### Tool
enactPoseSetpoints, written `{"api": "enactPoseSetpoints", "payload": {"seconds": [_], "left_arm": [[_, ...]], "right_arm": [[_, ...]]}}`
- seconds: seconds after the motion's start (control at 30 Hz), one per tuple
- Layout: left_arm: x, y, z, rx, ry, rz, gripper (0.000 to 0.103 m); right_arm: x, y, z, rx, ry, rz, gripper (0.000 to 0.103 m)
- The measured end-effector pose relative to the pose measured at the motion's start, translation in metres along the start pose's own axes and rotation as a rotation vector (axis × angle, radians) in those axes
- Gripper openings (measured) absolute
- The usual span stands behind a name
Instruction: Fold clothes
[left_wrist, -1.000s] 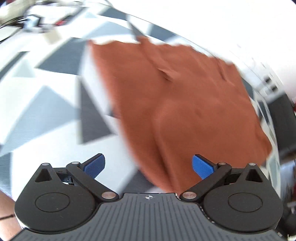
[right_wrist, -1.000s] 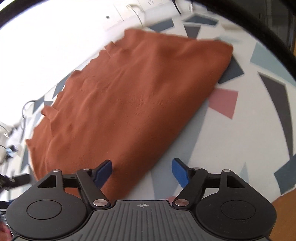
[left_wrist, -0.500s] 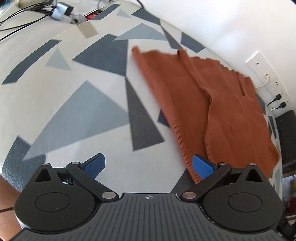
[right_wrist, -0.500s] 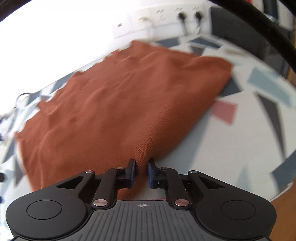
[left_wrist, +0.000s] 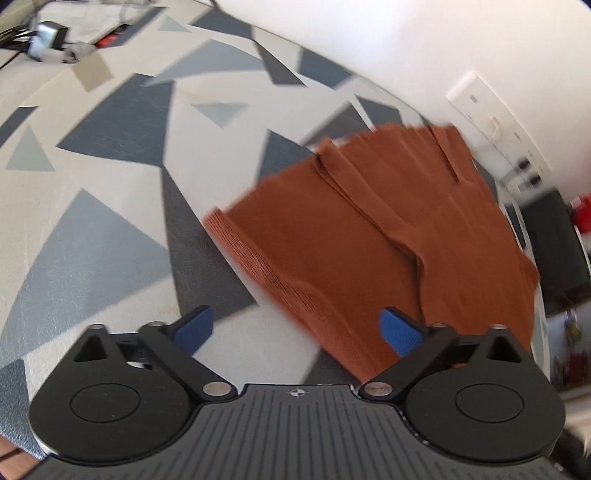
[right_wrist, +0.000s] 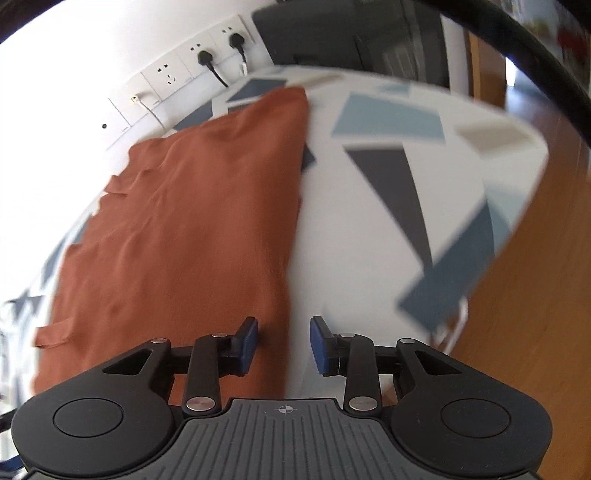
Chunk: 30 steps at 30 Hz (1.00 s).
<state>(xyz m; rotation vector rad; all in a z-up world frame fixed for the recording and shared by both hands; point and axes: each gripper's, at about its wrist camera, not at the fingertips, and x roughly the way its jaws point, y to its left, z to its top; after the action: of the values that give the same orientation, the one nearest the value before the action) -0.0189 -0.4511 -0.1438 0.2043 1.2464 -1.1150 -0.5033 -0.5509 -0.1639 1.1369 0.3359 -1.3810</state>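
One rust-orange garment, two sets of tongs, nothing being held right now.

So there's just the one garment (left_wrist: 369, 236), laid out on the surface (left_wrist: 110, 206) with the white cloth full of grey and blue triangles, up near the wall end by the row of wall sockets (right_wrist: 177, 74), two of them with black plugs in. Left tongs (left_wrist: 297, 328) are spread really wide, blue pads far apart, hovering over the near edge of the garment; whether the right-hand pad actually touches the fabric is hard to say with the blur. Right tongs (right_wrist: 283, 343) are only partly spread, a modest gap between the pads, sitting right over the garment's long right edge, left pad over the fabric and right pad over bare cloth, gripping nothing.
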Motion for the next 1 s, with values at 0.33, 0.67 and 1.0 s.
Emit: {"api": "enactPoseSetpoints", "payload": {"seconds": [0.33,0.67,1.0], "left_arm": [[0.019,0.015,0.026,-0.079,-0.03,-0.046,0.068],[0.021,0.018,0.029,-0.037,-0.068,0.002,0.008],[-0.017,0.061,0.012,-0.06,-0.152,0.087,0.0]], "right_arm": [[-0.023,-0.023,-0.043,0.121,0.071,0.173,0.032],[-0.03,-0.008,-0.047,0.057,0.1,0.146,0.021],[-0.031,0.021,-0.036,-0.066,0.094,0.12,0.013]]}}
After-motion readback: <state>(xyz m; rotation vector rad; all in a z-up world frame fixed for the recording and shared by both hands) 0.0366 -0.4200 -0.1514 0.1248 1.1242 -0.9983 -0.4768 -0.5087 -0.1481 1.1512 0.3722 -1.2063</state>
